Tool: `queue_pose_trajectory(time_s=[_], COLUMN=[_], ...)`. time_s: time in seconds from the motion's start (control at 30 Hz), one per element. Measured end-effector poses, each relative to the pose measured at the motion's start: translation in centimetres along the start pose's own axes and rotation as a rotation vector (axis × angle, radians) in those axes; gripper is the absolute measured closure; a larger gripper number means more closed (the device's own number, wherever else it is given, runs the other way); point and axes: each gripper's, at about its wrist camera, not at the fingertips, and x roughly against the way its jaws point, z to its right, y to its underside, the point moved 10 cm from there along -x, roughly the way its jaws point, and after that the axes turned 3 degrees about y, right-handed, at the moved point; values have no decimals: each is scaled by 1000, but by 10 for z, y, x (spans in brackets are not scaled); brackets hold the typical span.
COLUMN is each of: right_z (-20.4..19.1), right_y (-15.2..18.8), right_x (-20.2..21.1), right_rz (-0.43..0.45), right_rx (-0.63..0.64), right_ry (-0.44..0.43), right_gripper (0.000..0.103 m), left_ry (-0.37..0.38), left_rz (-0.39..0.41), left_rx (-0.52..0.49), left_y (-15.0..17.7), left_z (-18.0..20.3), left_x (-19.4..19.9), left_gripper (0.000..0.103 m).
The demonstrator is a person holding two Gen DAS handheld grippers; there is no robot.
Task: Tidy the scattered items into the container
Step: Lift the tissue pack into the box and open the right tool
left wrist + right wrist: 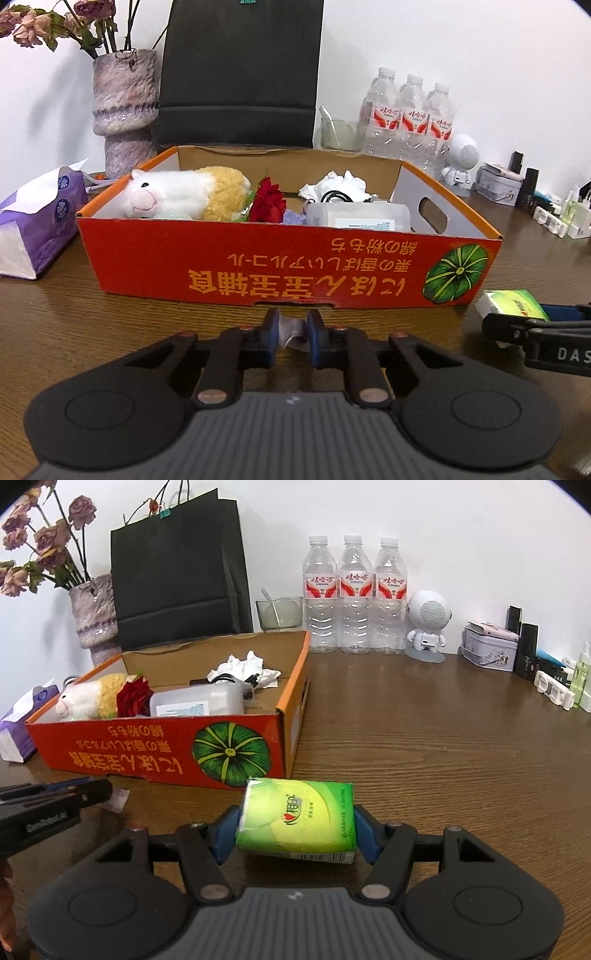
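Both grippers are gripping: left gripper (291, 334) pinching a small wrapper (291, 332), right gripper (295, 830) clamping the green tissue pack (295, 819); lift each clear of the red cardboard box (280, 266) wall, centre frame, before releasing.

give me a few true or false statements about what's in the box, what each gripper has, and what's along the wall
1. The right gripper is shut on a green tissue pack. True.
2. The left gripper is wide open with nothing between its fingers. False: its fingers are nearly together, pinching a small pale wrapper.
3. The plush toy lies inside the orange cardboard box. True.
4. The red rose stands in the vase. False: it lies in the box beside the plush toy; the vase holds dried pink flowers.
5. Three water bottles stand upright against the wall. True.
6. The green tissue pack is already in the box. False: it is outside, in front of the box.
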Motion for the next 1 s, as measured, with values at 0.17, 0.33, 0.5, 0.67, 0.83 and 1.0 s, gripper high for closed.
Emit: queue_pose_trajectory(time_s=[0.17, 0.33, 0.5, 0.67, 0.83, 1.0], right_z=[-7, -28, -53, -70, -82, -85], right_y=[2, 2, -19, -45, -83, -110], right_x=[5, 21, 53, 60, 47, 13], right_rz=[10, 16, 88, 121, 147, 142], right_rx=[33, 82, 114, 126, 108, 51], right_ry=[-2, -64, -121, -135, -122, -93], right_gripper=[40, 40, 40, 40, 40, 40], left_ry=[39, 48, 67, 97, 118, 108], left_rz=[31, 60, 125, 191, 263, 294], left_rx=[22, 55, 51, 40, 38, 39], left_y=[2, 0, -22, -58, -94, -117], left_z=[-17, -44, -58, -54, -44, -41], left_x=[23, 50, 74, 80, 76, 59], left_gripper=[86, 86, 86, 86, 86, 86])
